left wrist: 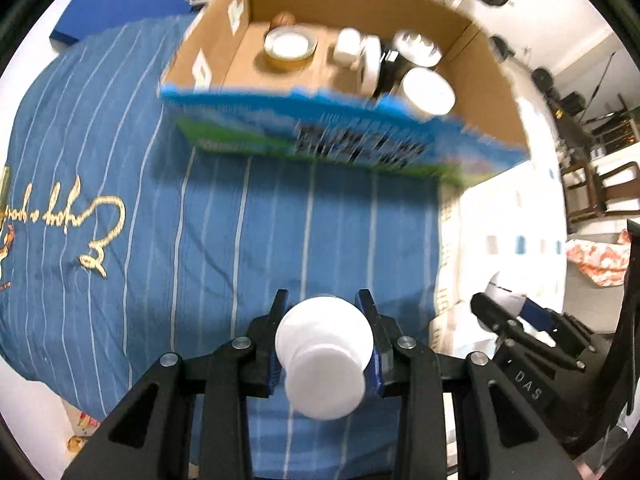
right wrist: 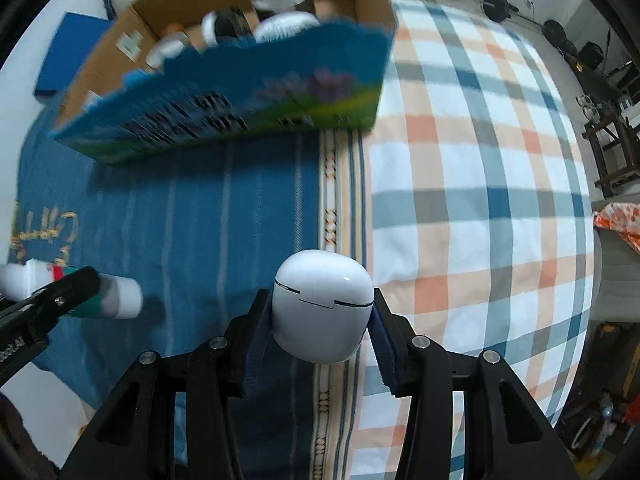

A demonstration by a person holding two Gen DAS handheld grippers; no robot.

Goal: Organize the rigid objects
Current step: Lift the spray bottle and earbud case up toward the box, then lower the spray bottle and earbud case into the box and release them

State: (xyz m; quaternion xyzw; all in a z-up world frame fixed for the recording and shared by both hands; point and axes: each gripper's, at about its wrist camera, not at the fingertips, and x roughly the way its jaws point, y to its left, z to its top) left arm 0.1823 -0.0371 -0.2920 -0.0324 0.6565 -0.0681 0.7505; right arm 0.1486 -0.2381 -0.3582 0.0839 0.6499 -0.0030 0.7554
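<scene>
l gripper (left wrist: 324,320) clamped, pointing down | r gripper (right wrist: 322,320) clamped, pointing down

Colours only: blue cotton bedsheet (left wrist: 224,216) had thin white stripes, gold script embroidery (left wrist: 96,228) at its edge. Plaid quilt (right wrist: 480,208) was white, orange, teal, grey checks. Open cardboard box (left wrist: 360,4) was brown inside, blue-green print with black lettering outside. Small plastic bottle (left wrist: 324,352) was white with green-red label; glossy egg-shaped case (right wrist: 322,304) was white with dark seam.
</scene>
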